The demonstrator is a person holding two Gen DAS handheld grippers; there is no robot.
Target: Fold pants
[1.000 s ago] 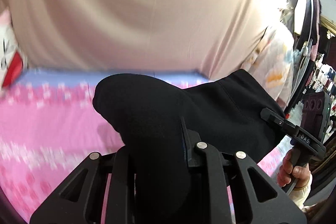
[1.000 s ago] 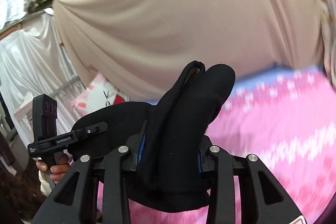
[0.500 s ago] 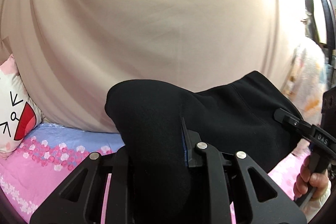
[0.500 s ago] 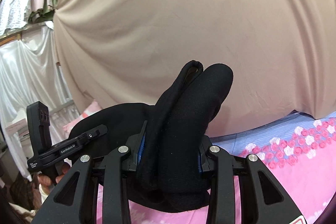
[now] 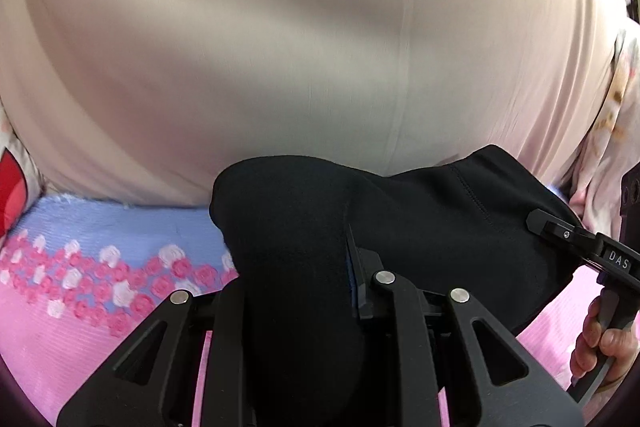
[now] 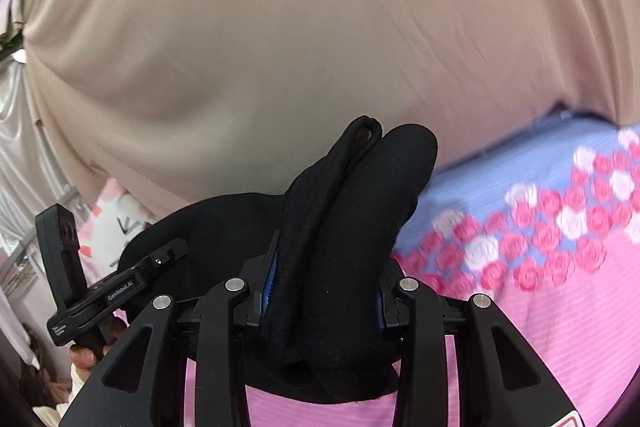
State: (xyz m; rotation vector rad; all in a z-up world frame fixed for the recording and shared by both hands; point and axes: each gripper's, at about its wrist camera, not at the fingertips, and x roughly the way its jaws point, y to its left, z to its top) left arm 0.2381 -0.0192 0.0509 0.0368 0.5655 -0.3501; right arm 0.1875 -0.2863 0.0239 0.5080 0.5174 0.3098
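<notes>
A: Starting close in, what has each gripper got?

B: The left gripper [image 5: 304, 291] is clamped on a thick bunch of the black pants [image 5: 440, 235], and the right gripper [image 6: 324, 291] is closed to a middling gap on another bunch, with several layers doubled between its fingers

A: So where are the pants?

B: Lifted, stretched from one gripper to the other. From the left gripper the cloth runs off to its right, as far as the other gripper; from the right gripper it runs off to the left. Under both is the pink bed cover [image 6: 540, 327], and a lower edge of the cloth hangs just above it

A: Which way does the long axis go?

B: The stretch I can see runs side to side between the grippers, roughly level. Whether that is the length or the width of the pants I cannot tell, since waist and hems are hidden in the bunches

A: How far along?

B: My guess is mid-fold: layers are already doubled, but nothing lies flat yet. Laying it down and smoothing it remain. Beyond the cover's blue, rose-patterned border hangs a beige curtain [image 5: 280, 47]
</notes>
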